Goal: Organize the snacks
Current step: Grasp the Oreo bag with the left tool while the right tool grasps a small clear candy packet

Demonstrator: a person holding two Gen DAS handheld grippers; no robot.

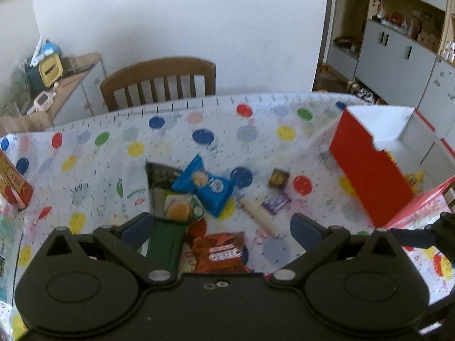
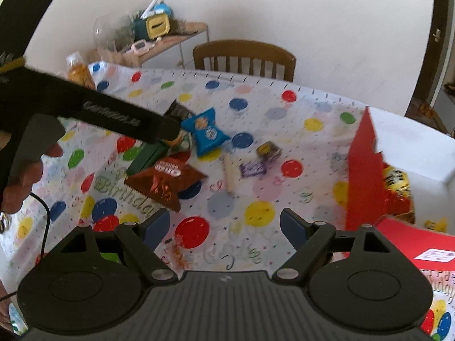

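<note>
both grippers are wide and hold nothing: the left gripper [image 1: 220, 224] hangs over the snack pile [image 1: 199, 196] in the middle of the tabletop [image 1: 85, 153], probably to pick; the red box [image 1: 366, 167] waits open near the right edge.

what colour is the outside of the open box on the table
Red outside, white inside; the open box shows best in the left wrist view.

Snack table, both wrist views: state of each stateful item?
Red box: open, a few snacks inside.
Left hand-held gripper: open, empty.
Right hand-held gripper: open, empty.
Blue snack pack: sealed, on the table.
Oreo pack: sealed, flat on the table.
</note>
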